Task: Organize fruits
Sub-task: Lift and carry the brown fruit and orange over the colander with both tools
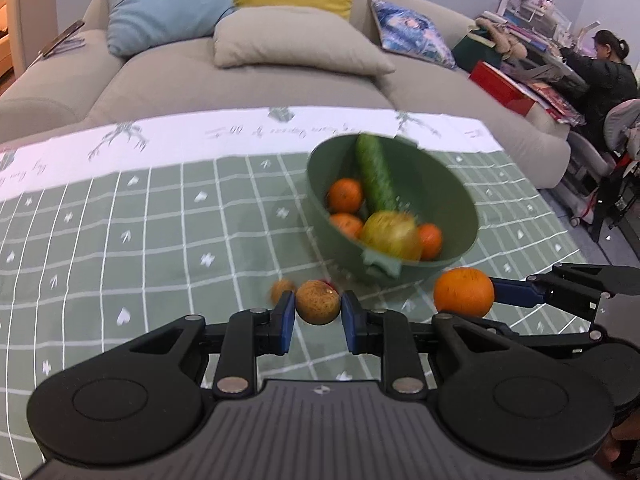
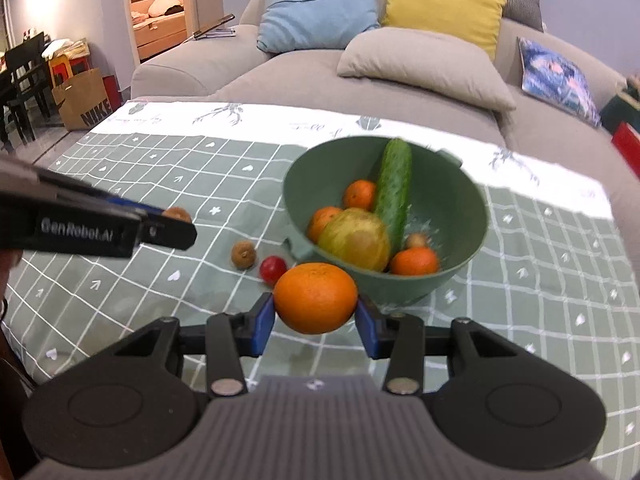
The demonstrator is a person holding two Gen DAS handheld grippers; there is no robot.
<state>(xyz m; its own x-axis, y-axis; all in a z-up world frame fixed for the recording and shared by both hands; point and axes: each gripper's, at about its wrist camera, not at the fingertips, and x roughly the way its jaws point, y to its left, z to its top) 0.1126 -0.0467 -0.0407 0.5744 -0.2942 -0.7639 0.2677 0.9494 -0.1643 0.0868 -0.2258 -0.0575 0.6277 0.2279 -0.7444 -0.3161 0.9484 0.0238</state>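
Grey sofa (image 2: 400,80) behind green checked tablecloth (image 2: 160,288) bearing bowl (image 2: 460,208).

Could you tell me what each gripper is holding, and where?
Left gripper: small brown fruit, clamped at its sides. Right gripper: orange, likewise.

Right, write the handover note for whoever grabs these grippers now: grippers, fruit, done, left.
Left gripper: shut on a small brown fruit, held above the cloth.
Right gripper: shut on an orange, also in the air, near the bowl.
Done: the bowl holds a cucumber, a yellow-green apple, several small oranges and a small brown fruit.
Left: drop both held fruits into the bowl, then fetch the brown fruit and red fruit lying on the cloth beside the bowl.
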